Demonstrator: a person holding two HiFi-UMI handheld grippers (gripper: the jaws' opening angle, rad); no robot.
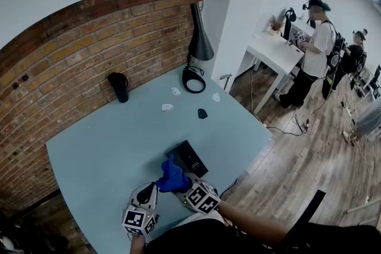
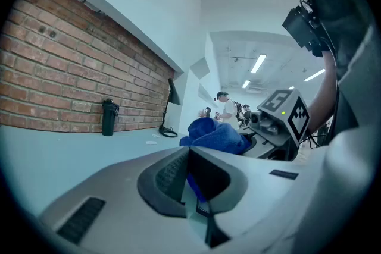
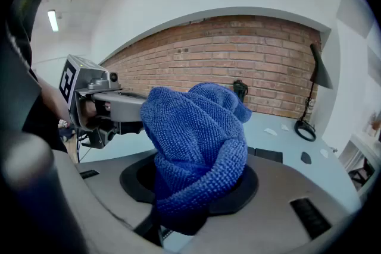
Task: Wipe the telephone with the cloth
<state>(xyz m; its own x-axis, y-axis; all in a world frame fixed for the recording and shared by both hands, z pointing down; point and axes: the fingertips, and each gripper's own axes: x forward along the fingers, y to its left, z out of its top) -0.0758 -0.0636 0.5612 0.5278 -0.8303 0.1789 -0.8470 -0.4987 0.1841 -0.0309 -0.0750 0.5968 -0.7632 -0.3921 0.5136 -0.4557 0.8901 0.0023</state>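
A pale blue desk (image 1: 113, 140) stood next to a brick wall (image 1: 89, 50). The black phone (image 1: 190, 156) lay flat on the desk, near the front edge and close to the person.

The right tool (image 3: 189, 199) had its jaws shut tight on the blue cloth (image 3: 199, 146). The cloth stuck up out of the jaws in a fat, bunched lump. From the head view, the lump sat at the near end of the phone. I could not tell if it touched the phone.

The left tool (image 2: 191, 184) came in from the left, and its tip met the side of the cloth. Its jaws were nearly together. A thin bit of blue showed between them, and it looked like an edge of the cloth. So both tools had hold of the cloth, just beside each other.

Farther back on the desk stood a black bottle (image 1: 119, 87), close to the wall. A black lamp (image 1: 199, 38) stood at the far corner, with a ring-shaped base. Two small white bits (image 1: 167, 107) and a small black thing (image 1: 202, 113) lay between the lamp and the phone, well apart from the tools.

To the right was a wood floor (image 1: 309, 163). Two people (image 1: 312, 44) stood far off, by a white table (image 1: 277, 50).
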